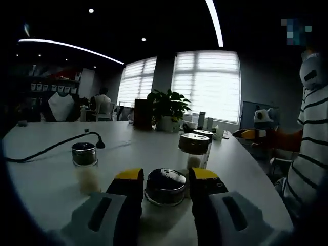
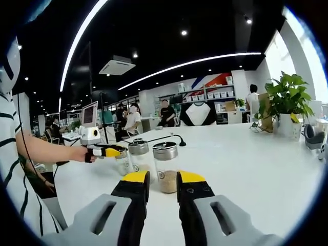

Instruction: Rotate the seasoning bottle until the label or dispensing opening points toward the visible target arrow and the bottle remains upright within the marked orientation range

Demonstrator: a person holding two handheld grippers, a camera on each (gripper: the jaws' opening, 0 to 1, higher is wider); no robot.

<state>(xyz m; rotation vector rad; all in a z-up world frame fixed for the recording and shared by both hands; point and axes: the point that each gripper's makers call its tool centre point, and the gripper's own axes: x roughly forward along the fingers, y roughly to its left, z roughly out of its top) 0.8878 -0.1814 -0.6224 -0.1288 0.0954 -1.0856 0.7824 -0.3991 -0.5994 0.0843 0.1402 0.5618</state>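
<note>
A seasoning bottle with a shiny metal lid stands upright on the white table, between the yellow-tipped jaws of my left gripper, which press close on both sides of its lid. In the right gripper view, the left gripper reaches in from the left, held by a person's hand, at the leftmost bottle. My right gripper hangs over the table with a narrow gap and nothing between its jaws. A bottle of pale grains stands just beyond it.
Two more lidded bottles stand upright on either side. A black cable runs across the table's left. A potted plant stands at the far end. A person in a striped shirt stands at the right edge.
</note>
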